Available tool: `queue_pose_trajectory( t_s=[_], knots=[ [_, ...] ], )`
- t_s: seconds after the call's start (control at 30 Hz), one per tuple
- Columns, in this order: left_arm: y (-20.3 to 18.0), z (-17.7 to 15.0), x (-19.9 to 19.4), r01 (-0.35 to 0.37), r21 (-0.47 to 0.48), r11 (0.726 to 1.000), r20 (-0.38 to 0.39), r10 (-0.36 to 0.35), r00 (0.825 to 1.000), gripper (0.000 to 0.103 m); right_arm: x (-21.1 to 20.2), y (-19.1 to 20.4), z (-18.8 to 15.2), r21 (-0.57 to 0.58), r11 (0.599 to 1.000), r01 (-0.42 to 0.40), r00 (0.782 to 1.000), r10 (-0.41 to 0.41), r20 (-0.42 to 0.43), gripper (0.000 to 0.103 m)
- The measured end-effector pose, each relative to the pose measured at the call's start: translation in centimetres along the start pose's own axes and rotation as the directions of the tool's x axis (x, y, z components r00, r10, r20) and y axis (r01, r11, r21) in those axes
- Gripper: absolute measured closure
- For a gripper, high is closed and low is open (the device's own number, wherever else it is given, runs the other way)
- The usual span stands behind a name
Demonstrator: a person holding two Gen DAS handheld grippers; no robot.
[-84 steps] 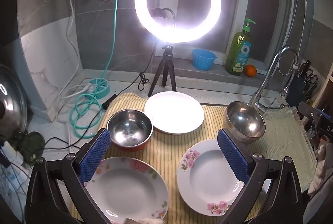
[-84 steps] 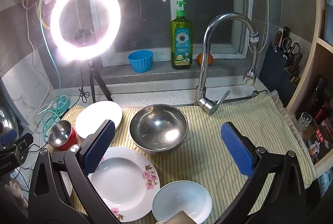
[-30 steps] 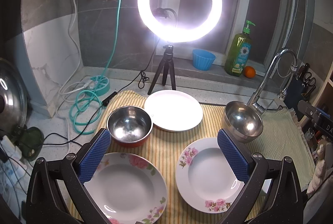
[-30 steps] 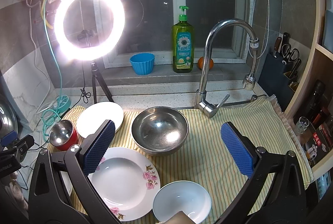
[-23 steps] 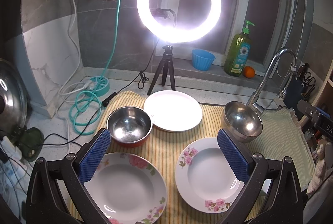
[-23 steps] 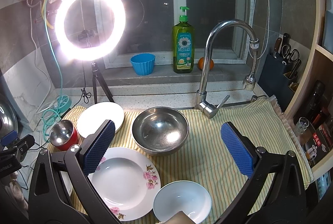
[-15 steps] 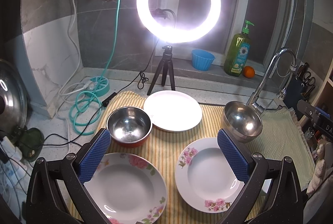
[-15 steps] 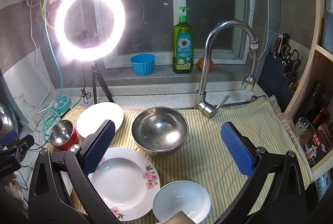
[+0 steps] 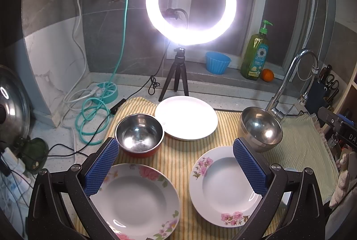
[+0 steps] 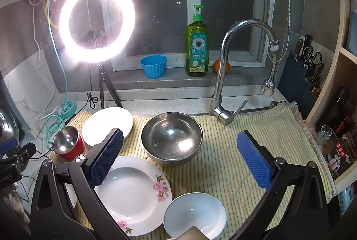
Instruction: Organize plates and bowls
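Note:
On a yellow striped cloth (image 9: 178,155) lie two flowered deep plates, one near left (image 9: 136,202) and one near right (image 9: 223,186) (image 10: 133,191). A plain white plate (image 9: 186,120) (image 10: 107,124) lies behind them. A small steel bowl with a red outside (image 9: 139,134) (image 10: 67,143) stands at the left. A large steel bowl (image 9: 260,128) (image 10: 171,137) stands at the right. A small white bowl (image 10: 195,215) sits at the front. My left gripper (image 9: 174,164) is open and empty above the flowered plates. My right gripper (image 10: 180,157) is open and empty in front of the large bowl.
A lit ring light on a tripod (image 9: 178,75) stands behind the white plate. A faucet (image 10: 225,92) rises at the back right. A soap bottle (image 10: 197,46), blue cup (image 10: 154,66) and orange sit on the sill. Cables (image 9: 89,115) lie left. A knife block (image 10: 299,79) stands right.
Nothing has visibly changed in the last second; earlier both views shifted back slightly. The dishes have not moved.

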State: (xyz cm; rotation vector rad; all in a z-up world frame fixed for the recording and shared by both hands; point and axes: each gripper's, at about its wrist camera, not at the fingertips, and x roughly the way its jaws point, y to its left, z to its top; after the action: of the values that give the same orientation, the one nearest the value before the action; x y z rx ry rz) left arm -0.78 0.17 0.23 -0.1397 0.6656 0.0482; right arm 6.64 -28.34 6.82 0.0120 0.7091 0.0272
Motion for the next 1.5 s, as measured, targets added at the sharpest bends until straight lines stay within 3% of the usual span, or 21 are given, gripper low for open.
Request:
queue_pose_trajectory(
  t_s=[0.5, 0.6, 0.7, 0.87, 1.03, 1.1, 1.17, 1.23, 1.5],
  knots=[
    [0.2, -0.4, 1.1, 0.014, 0.016, 1.0, -0.021, -0.014, 1.0, 0.001, 1.3, -0.1, -1.3, 0.0, 1.0, -0.016, 0.999, 0.016, -0.027, 0.0],
    [0.3, -0.5, 1.7, 0.025, 0.02, 0.999, -0.044, -0.024, 0.999, 0.006, 1.8, -0.1, -1.9, -0.004, 1.0, -0.023, 0.999, 0.023, -0.049, 0.0],
    [0.3, -0.8, 2.4, 0.042, 0.022, 0.999, -0.072, -0.04, 0.997, 0.007, 2.5, -0.2, -2.6, 0.001, 0.999, -0.034, 0.996, 0.034, -0.08, 0.005],
    [0.3, -1.2, 3.7, 0.09, 0.03, 0.996, -0.128, -0.085, 0.988, 0.019, 3.2, -0.8, -3.6, 0.038, 0.997, -0.065, 0.989, 0.069, -0.134, 0.016],
    [0.5, -1.8, 5.6, 0.157, 0.007, 0.988, -0.215, -0.151, 0.965, 0.033, 4.0, -1.1, -4.8, 0.072, 0.992, -0.106, 0.974, 0.118, -0.191, 0.032],
    [0.6, -2.3, 6.4, 0.194, -0.01, 0.981, -0.261, -0.19, 0.947, 0.044, 4.3, -1.3, -5.3, 0.089, 0.989, -0.121, 0.967, 0.138, -0.216, 0.043],
    [0.8, -2.7, 7.4, 0.218, -0.025, 0.976, -0.3, -0.215, 0.929, 0.047, 4.9, -1.9, -6.0, 0.126, 0.981, -0.146, 0.951, 0.174, -0.256, 0.053],
    [1.0, -3.0, 7.9, 0.239, -0.029, 0.971, -0.333, -0.235, 0.913, 0.06, 5.3, -2.4, -6.5, 0.162, 0.973, -0.164, 0.938, 0.205, -0.28, 0.061],
    [0.5, -2.0, 9.9, 0.317, 0.041, 0.948, -0.399, -0.275, 0.875, 0.064, 5.1, -3.2, -8.8, 0.305, 0.915, -0.263, 0.872, 0.36, -0.33, 0.074]
  ],
)
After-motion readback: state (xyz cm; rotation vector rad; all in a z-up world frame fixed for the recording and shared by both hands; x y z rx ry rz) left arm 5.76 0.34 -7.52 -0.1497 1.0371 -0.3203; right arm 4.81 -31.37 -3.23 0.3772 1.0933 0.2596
